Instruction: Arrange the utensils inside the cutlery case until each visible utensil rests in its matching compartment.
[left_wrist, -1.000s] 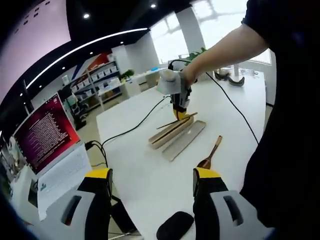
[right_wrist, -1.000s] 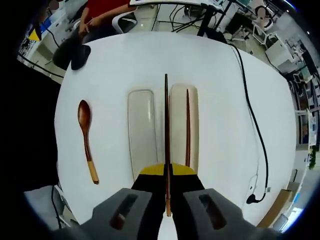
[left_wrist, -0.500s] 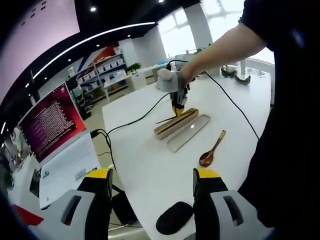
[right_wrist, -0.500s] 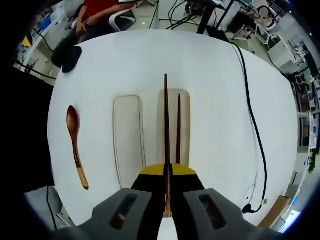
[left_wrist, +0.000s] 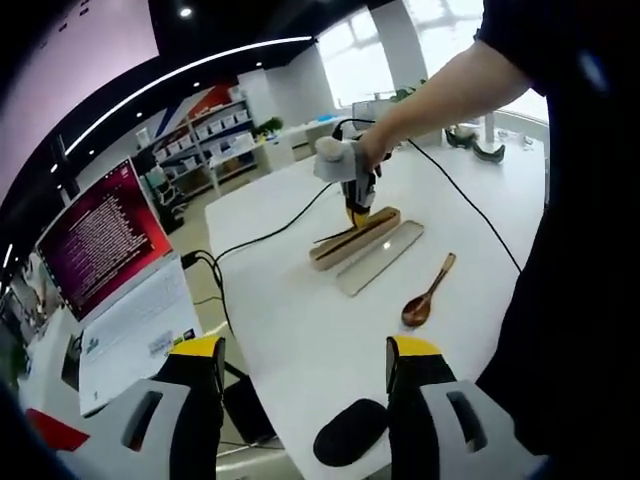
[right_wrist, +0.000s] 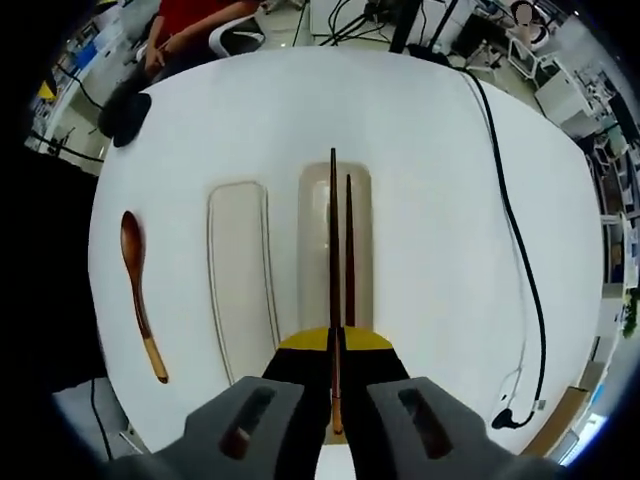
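Right now the right tool (right_wrist: 334, 345) is clamped on a chopstick (right_wrist: 333, 250) near its blunt end, holding it lengthwise over the right compartment (right_wrist: 312, 250) of the cutlery case, just beside the second chopstick (right_wrist: 349, 250) already lying there. Thin, stiff and light, it would likely roll if pinched loosely. The spoon (right_wrist: 138, 290) lies on the white worktop (right_wrist: 440, 200) left of the empty compartment (right_wrist: 238, 270). The left tool (left_wrist: 305, 375) hangs apart, holding nothing

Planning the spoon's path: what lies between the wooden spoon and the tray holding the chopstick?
In the right gripper view, an empty pale tray lies between the brown wooden spoon and the chopstick tray.
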